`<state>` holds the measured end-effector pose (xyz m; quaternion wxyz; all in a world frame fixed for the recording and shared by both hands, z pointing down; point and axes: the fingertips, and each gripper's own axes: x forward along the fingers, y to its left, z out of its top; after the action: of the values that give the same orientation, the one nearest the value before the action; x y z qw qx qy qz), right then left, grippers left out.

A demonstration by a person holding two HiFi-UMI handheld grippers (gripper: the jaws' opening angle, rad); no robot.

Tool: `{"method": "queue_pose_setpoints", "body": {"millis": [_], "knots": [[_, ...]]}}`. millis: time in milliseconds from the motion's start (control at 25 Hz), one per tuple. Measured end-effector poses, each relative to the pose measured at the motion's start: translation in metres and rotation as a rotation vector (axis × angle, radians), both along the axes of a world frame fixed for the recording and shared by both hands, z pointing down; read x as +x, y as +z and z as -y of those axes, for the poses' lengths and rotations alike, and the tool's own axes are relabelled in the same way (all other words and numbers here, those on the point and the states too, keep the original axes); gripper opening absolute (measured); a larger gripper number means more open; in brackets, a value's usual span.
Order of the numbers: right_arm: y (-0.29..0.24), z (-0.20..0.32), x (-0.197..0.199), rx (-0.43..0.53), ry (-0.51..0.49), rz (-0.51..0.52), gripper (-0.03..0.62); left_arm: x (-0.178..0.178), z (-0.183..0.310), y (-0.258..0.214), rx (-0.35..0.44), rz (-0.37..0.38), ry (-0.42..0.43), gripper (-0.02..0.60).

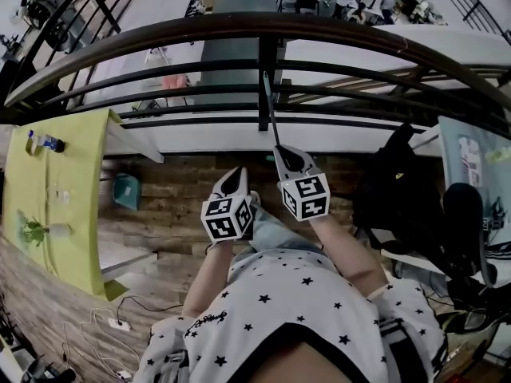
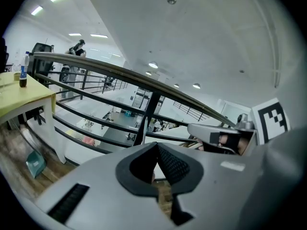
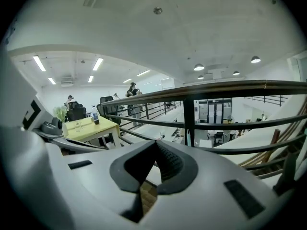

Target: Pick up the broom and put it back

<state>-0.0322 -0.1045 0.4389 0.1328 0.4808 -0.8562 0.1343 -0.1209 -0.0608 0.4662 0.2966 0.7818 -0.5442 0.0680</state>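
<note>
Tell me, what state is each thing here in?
left gripper, shut, empty
right gripper, shut, empty
broom handle, leaning at the railing post, not held
bottle, upright on the yellow table
teal dustpan, lying on the floor

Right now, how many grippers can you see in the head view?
2. The left gripper is at centre-left over the wooden floor; the right gripper is close beside it, nearer the railing. Neither is hidden.

text: none legible — labels: none | signs: none
</note>
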Motion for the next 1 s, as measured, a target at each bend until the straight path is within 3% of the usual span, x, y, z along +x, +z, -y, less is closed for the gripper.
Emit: {"method": "queue_pose_setpoints", "body": {"millis": [480,1000], "knots": [[-0.019,-0.071,0.017,-0.001,-0.04,0.029,-0.006,0.013,-0.058,-0.013,0.022,0.008,0.011,0.011],[-0.024,-0.108,0.015,-0.006,-0.041,0.066,-0.006,0.014,-0.093,-0.026,0.042,0.025,0.027,0.011]]}}
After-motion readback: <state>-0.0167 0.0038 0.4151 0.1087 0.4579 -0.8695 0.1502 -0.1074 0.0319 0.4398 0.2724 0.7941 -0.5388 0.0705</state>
